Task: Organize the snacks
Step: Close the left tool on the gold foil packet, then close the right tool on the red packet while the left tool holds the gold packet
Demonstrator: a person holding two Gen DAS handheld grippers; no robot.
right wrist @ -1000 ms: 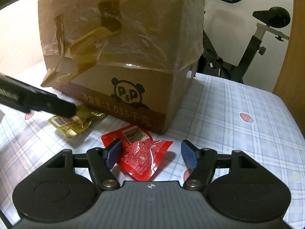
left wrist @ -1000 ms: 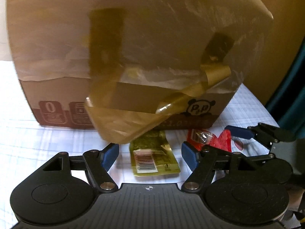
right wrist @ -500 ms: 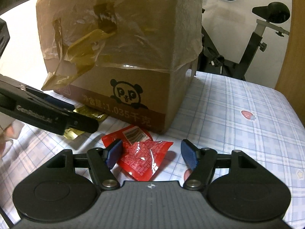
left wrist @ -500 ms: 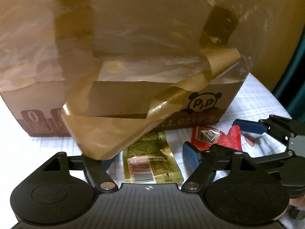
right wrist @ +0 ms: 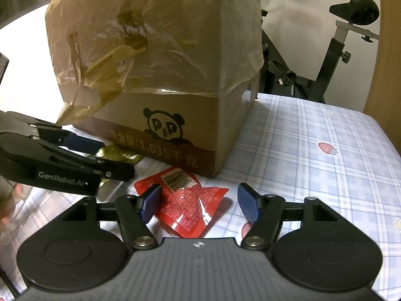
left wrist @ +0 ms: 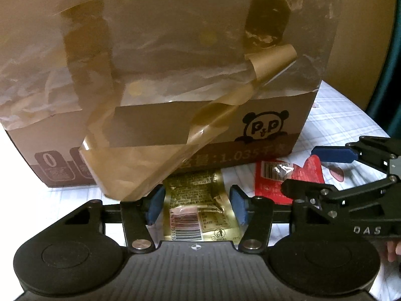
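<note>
A gold snack packet (left wrist: 200,208) lies flat on the checked tablecloth in front of a cardboard box (left wrist: 270,128). My left gripper (left wrist: 196,207) is open, its blue pads on either side of the packet. A red snack packet (right wrist: 190,203) lies to its right. My right gripper (right wrist: 200,205) is open around the red packet. The red packet (left wrist: 283,175) and the right gripper (left wrist: 333,170) also show in the left wrist view. The gold packet (right wrist: 117,154) and the left gripper (right wrist: 100,155) show in the right wrist view.
The box (right wrist: 175,115) is tall, draped in clear plastic (right wrist: 175,37) with loose brown tape (left wrist: 150,155) hanging over its front. An exercise bike (right wrist: 333,50) stands behind the table. The cloth (right wrist: 313,155) stretches to the right of the box.
My left gripper has moved forward and down over the gold packet, which now sits between its pads. My right gripper has edged closer around the red packet.
</note>
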